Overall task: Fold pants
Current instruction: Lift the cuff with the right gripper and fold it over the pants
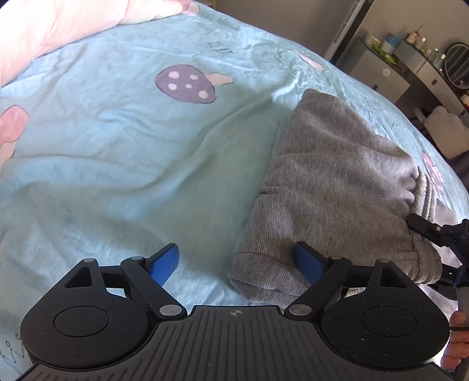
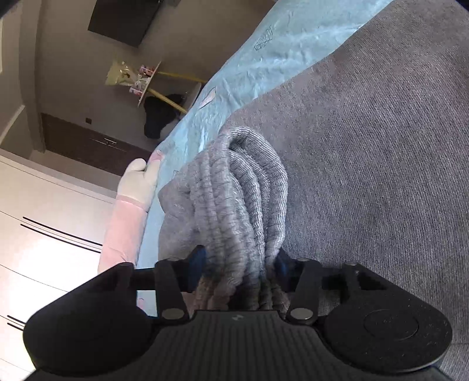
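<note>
Grey pants (image 1: 337, 175) lie folded on the right part of a light blue bed sheet (image 1: 117, 161). My left gripper (image 1: 236, 252) is open just above the bed. Its left blue pad is over bare sheet and its right pad is against the pants' near corner. At the right edge of the left wrist view, my right gripper (image 1: 431, 231) reaches into the pants' bunched end. In the right wrist view, the right gripper (image 2: 239, 260) is shut on the ribbed grey waistband (image 2: 243, 190), which fills the gap between its pads. The rest of the pants (image 2: 366, 146) spreads out to the right.
A pink pillow or quilt (image 1: 58, 26) lies at the bed's far left. A dresser with bottles and a mirror (image 1: 395, 58) stands beyond the bed. A pink and white plush (image 2: 137, 190) lies at the bed's edge, with a white wardrobe (image 2: 44, 219) and a small table (image 2: 149, 79) beyond it.
</note>
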Tool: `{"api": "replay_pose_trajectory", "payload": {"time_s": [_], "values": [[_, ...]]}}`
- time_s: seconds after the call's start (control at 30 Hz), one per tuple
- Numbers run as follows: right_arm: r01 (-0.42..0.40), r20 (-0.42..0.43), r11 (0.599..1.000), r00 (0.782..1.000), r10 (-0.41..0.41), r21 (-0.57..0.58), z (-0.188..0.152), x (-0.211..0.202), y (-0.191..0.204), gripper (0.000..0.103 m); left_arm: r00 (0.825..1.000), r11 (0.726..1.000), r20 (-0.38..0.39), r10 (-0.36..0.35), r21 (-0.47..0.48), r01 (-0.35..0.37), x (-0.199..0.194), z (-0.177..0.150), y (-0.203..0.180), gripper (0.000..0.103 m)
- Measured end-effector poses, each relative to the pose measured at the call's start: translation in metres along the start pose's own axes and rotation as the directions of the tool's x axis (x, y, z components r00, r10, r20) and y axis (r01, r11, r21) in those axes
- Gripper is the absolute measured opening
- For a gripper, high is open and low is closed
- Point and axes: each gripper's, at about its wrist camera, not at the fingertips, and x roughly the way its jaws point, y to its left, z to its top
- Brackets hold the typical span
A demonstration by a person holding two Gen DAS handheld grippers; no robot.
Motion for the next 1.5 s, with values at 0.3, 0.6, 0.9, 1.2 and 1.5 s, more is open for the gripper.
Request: {"api": "replay_pose_trajectory", "payload": {"time_s": [0.3, 0.6, 0.9, 1.2, 1.5], "values": [[-0.033, -0.042, 0.999, 0.999, 0.034, 0.008, 0.002, 0.013, 0.005, 0.075, 1.0, 0.999, -0.009, -0.009, -0.036, 0.008, -0.007, -0.004, 0.002, 0.09], [0.046, 0.075, 0.991, 0.997, -0.037, -0.129, -0.011, -0.012, 0.058, 0.035, 1.0, 1.0, 0.024, 0.014, 0.019, -0.014, -0.029, -0.019, -0.013, 0.09], [-0.005, 0.164, 0.983, 0.986, 0.036, -0.182, -0.001, -0.069, 0.098, 0.034, 1.0, 0.988, 0.008, -0.03, 0.153, 0.029, -0.039, -0.042, -0.055, 0.09], [-0.033, 0.268, 0.989, 0.961, 0.071, -0.146, 0.003, -0.125, 0.089, 0.034, 0.996, 0.965, -0.007, 0.086, 0.249, -0.082, -0.021, -0.045, -0.091, 0.079], [0.135, 0.366, 0.984, 0.927, -0.084, -0.114, 0.009, -0.168, 0.042, 0.035, 0.994, 0.99, -0.099, -0.048, 0.126, 0.06, -0.012, -0.04, -0.066, 0.032]]}}
